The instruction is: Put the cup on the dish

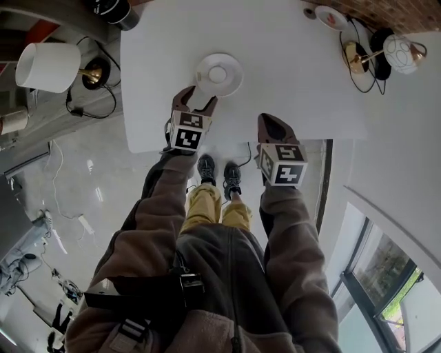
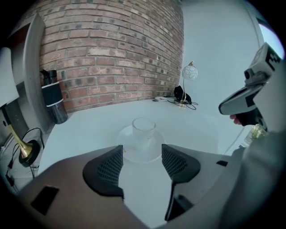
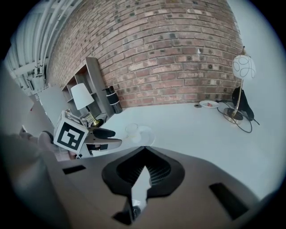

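Observation:
A clear glass cup (image 1: 218,73) stands upright in the middle of a white dish (image 1: 235,83) on the white table (image 1: 289,69). My left gripper (image 1: 198,98) is open just in front of the dish, empty, its fingertips near the dish's near rim. In the left gripper view the cup (image 2: 143,129) and dish (image 2: 133,154) show beyond the spread pads (image 2: 109,167), apart from them. My right gripper (image 1: 267,123) is shut and empty over the table's front edge, to the right. The right gripper view shows the cup (image 3: 132,130) on the dish (image 3: 147,133).
A black bottle (image 1: 117,10) stands at the table's far left corner. A globe lamp (image 1: 400,54) with cables and a small plate (image 1: 331,17) sit at the far right. A white-shaded brass lamp (image 1: 47,67) is off the table's left side. A brick wall (image 2: 111,53) is behind.

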`<state>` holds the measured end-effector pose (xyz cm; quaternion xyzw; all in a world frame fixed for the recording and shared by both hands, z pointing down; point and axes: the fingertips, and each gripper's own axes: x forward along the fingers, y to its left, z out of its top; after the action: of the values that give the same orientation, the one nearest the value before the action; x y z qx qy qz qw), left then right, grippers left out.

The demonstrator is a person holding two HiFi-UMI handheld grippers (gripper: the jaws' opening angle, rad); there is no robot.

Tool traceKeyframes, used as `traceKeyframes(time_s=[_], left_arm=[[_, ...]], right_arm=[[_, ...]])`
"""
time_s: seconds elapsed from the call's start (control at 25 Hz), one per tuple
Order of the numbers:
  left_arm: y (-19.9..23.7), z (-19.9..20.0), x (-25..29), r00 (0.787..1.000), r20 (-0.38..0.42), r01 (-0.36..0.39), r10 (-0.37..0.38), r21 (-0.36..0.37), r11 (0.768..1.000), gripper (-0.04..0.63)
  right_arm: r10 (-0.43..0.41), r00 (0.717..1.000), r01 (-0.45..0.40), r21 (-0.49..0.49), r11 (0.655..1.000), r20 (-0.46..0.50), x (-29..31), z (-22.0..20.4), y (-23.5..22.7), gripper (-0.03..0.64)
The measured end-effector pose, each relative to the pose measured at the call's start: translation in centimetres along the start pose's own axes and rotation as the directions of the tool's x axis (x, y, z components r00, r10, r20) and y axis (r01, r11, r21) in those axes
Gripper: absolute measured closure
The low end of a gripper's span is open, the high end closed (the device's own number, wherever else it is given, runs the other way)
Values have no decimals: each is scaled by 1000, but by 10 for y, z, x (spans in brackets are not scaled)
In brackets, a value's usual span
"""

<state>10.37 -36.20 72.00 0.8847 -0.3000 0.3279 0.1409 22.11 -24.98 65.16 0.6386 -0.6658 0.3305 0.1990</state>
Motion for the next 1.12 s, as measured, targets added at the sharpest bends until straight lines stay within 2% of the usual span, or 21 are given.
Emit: traceKeyframes(time_s=[0.2, 0.4, 0.44, 0.48, 0.64, 0.72, 0.84, 0.88, 1.08, 1.12], left_arm=[[2, 11, -40, 999, 35, -35, 36, -30, 999, 324], [1, 51, -88, 986, 143, -86, 88, -22, 996, 325], [1, 61, -99, 980, 171, -98, 100, -20, 995, 360], [0, 70, -110, 974, 198, -110, 112, -21, 994, 391], [-4, 102, -153, 947, 281, -150, 155, -37, 988, 391], [-6, 118, -172, 931, 319, -173, 177, -43, 984, 440], [-10, 137, -199, 909, 364, -195, 201, -53, 979, 453], [-11, 141, -208, 902, 378, -202, 210, -60, 978, 491], [-13, 181, -254, 846, 471, -244, 251, -77, 967, 588], [-15, 190, -265, 833, 491, -248, 254, -79, 966, 589]], right_arm=[[7, 998, -7, -7, 1000, 56, -14, 21, 9, 617], [38, 988, -30, -55, 998, 148, -39, 61, 31, 617], [44, 984, -33, -64, 997, 171, -45, 71, 36, 617], [50, 980, -37, -70, 997, 194, -53, 81, 41, 615], [70, 958, -47, -89, 995, 277, -86, 113, 59, 617], [78, 947, -46, -110, 993, 313, -103, 127, 65, 617], [85, 929, -40, -131, 991, 360, -128, 146, 72, 617], [86, 923, -38, -134, 990, 376, -136, 151, 74, 616], [98, 875, -23, -162, 986, 474, -171, 191, 87, 617], [103, 864, -18, -173, 985, 492, -179, 199, 90, 617]])
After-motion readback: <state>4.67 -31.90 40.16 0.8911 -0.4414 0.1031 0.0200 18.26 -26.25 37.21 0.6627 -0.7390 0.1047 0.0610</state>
